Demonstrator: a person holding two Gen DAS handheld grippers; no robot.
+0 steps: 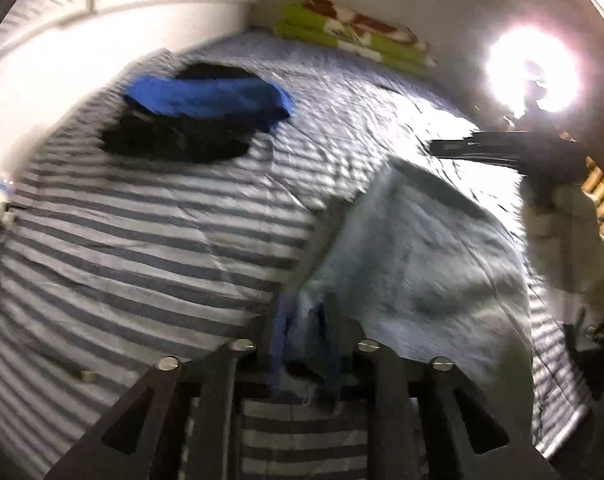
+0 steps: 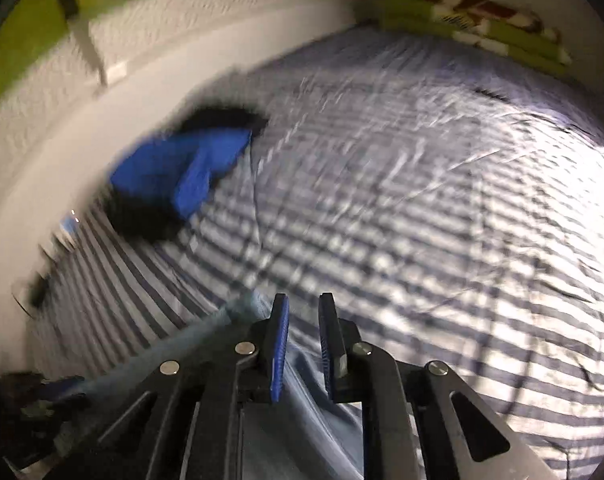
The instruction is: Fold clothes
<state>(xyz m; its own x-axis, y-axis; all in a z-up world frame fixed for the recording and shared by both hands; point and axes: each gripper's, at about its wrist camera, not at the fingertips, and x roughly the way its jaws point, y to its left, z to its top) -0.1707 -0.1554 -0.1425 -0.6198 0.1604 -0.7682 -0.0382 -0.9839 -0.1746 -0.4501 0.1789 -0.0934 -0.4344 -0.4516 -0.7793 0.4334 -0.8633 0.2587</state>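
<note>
- Bed with grey-and-white striped cover fills both views; both frames blurred.
- Pale blue garment lies spread on the bed's near right part in the left wrist view, rumpled; one end bunches up at the left tool.
- Left tool: a gathered fold of the garment sits between its fingers, fingers mostly hidden by the cloth; looks pinched on the cloth, narrow gap.
- Right tool: blue-padded fingers stand slightly apart; the garment lies under and between them, but whether the pads actually press it, cannot tell.
- In the right wrist view a strip of the same cloth runs from the tool toward the lower left edge of the frame.
- Right tool also seen from the left wrist view, above the garment's far right side, held by a gloved hand.
- Pile of dark and bright blue clothes near the bed's far left edge, beside the white wall; well apart from the garment. Same pile in the right view.
- Green patterned folded blanket at the bed's far edge, against the wall.
- Bright lamp glare at upper right in the left view.
</note>
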